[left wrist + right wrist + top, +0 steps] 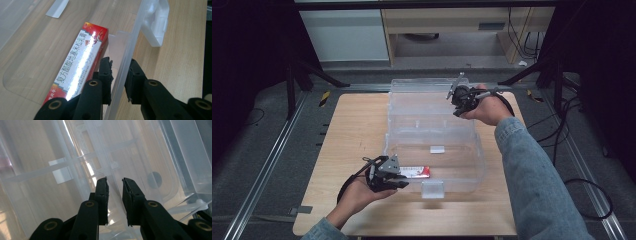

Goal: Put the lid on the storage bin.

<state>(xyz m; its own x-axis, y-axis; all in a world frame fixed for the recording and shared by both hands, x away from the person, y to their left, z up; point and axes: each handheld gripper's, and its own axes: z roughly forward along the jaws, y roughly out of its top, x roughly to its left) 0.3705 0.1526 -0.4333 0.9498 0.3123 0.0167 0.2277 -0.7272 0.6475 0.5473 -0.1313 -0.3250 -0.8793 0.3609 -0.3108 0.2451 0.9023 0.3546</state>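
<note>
A clear plastic storage box (472,165) stands on the wooden table with its lid (422,97) raised at the back. Inside, against the front wall, lies a red carton (416,172) with white lettering (82,60). My left gripper (404,184) straddles the box's front wall (122,50), one jaw inside beside the carton and one outside, shut on the wall (120,62). My right gripper (456,106) is at the lid's upper right edge. Its jaws (115,181) are closed on the clear lid plastic (75,162).
The box's front latch (432,189) hangs over the table near my left gripper (156,22). A small white label (437,149) lies on the box floor. Bare tabletop (357,125) lies left of the box. Dark stands and cables ring the table.
</note>
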